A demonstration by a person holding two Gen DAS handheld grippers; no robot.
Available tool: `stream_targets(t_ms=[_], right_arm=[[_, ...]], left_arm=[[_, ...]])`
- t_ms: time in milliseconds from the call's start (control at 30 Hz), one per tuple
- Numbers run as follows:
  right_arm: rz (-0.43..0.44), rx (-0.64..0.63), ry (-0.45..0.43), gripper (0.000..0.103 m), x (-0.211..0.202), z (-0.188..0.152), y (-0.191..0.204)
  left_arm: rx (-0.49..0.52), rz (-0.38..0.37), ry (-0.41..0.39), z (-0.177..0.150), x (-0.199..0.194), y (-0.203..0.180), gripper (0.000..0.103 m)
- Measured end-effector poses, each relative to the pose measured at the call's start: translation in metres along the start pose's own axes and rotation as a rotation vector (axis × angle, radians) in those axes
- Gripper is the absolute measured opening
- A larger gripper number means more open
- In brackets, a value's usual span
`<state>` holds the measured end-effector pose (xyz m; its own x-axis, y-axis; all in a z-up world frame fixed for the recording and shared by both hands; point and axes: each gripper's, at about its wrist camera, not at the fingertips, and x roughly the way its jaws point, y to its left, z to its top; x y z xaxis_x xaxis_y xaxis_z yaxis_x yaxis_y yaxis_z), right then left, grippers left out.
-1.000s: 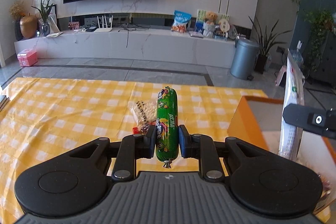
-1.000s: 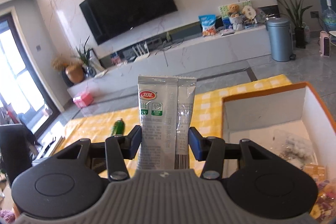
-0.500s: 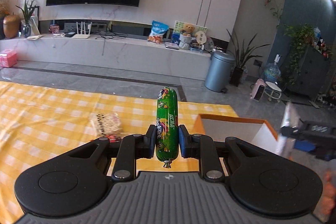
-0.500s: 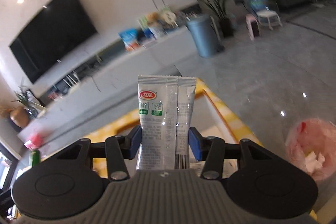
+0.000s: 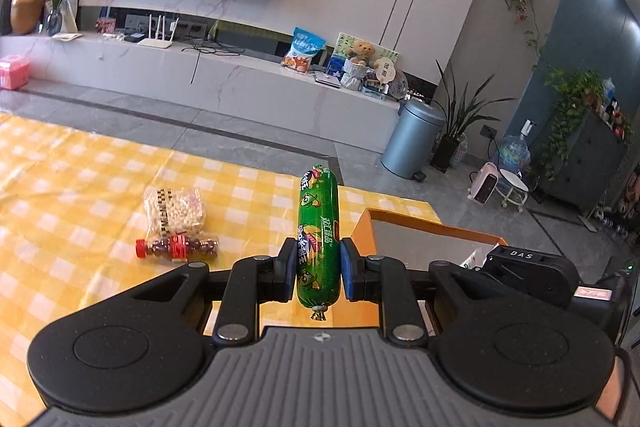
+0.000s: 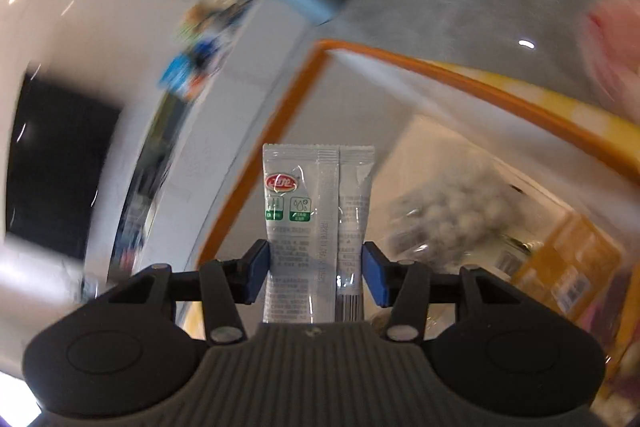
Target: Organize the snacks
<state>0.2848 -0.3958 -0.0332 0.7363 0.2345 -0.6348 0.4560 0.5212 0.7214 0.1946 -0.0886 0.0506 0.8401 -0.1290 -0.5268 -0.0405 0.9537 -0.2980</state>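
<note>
on the yellow checked tablecloth (image 5: 80, 195), toward the left of the left wrist view, a clear bag of small pale sweets (image 5: 174, 209) lies flat, and a small red-capped bottle (image 5: 178, 247) lies on its side just in front of it, touching or nearly touching the bag. at the middle of that view the left gripper (image 5: 319, 269) pinches a green sausage stick (image 5: 319, 233) between its blue pads, the stick standing upright above the cloth. to its right sits the orange-rimmed box (image 5: 424, 223), with part of the other tool showing beyond it. in the right wrist view, heavily blurred, the right gripper (image 6: 318, 273) has a silver snack sachet (image 6: 316, 223) standing upright between its blue pads; the jaws have just been widening, the left pad touches the sachet and the right one stands just off its edge. the sachet hangs over the open orange-rimmed box, where a clear bag of pale round pieces (image 6: 452, 211) and an orange packet (image 6: 568, 267) already lie.
</note>
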Motion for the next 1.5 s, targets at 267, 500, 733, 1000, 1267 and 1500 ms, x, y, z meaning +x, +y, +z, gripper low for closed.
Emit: stream_targets(t_ms=[267,500,733,1000,1267,1500], right_arm=[[-0.013,0.053,-0.028,0.082,0.015,-0.007,0.013],[0.045,-0.195,0.069,0.088,0.004,-0.022,0.035],[-0.123,-0.8,0.048,0.007,-0.021,-0.046,0.067],[-0.133,-0.723,0.183,0.0,0.033,-0.048,0.059],[-0.065,-0.437,0.239,0.0,0.066,-0.04,0.033],[-0.024,-0.464,0.233,0.002,0.038,-0.04,0.04]], left_arm=[[0.011,0.036,0.026,-0.012,0.006,0.007,0.025],[0.008,0.038,0.028,-0.012,0.002,0.011,0.025],[0.022,0.029,0.042,-0.013,0.002,0.011,0.025],[0.031,0.019,0.053,-0.014,0.003,0.012,0.025],[0.033,0.023,0.067,-0.018,0.007,0.016,0.025],[0.061,0.014,0.046,-0.012,-0.002,0.013,0.025]])
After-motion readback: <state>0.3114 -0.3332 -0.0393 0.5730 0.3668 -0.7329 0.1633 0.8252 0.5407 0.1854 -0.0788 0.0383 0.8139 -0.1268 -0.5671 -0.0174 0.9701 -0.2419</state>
